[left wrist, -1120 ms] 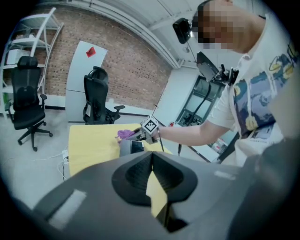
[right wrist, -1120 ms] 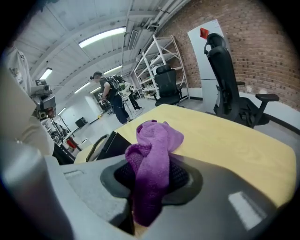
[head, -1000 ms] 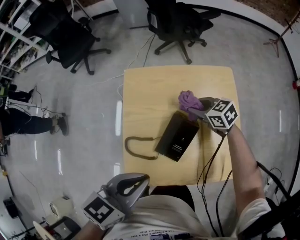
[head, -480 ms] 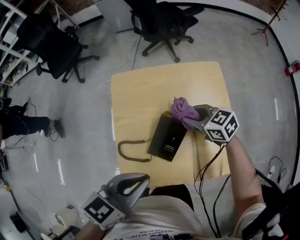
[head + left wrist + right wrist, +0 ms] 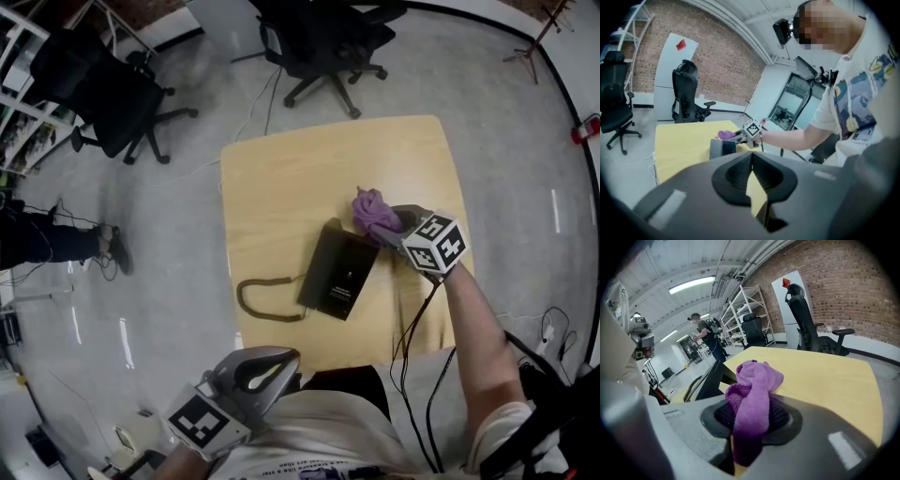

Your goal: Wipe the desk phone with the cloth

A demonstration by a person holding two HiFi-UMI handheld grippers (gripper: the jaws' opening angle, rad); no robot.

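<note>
The right arm (image 5: 473, 323) reaches forward from the lower right, forearm bare and nearly straight, and carries the right gripper (image 5: 386, 225) over the right part of the surface (image 5: 281, 178). Its marker cube faces up and a dark cable (image 5: 417, 323) hangs back along the arm. In the right gripper view the right gripper (image 5: 750, 423) has its jaws pinching the purple cloth (image 5: 752, 390), which bunches up above them and trails down through the gap. In the head view the cloth (image 5: 373, 211) sits at the far right corner of the black desk phone (image 5: 339, 272); contact between the two cannot be told. The phone lies slanted near the middle of the surface, and its coiled cord (image 5: 262, 302) loops out to the left, close to the left edge. The left gripper (image 5: 255, 370) is held low against the person's torso, off the near edge. In the left gripper view the left gripper (image 5: 752, 176) has its jaws pressed together with nothing between them. The far half of the surface is bare, and only a narrow strip lies between the right gripper and the right edge. Two office chairs (image 5: 319, 42) stand on the floor beyond the far edge, well apart from it.
</note>
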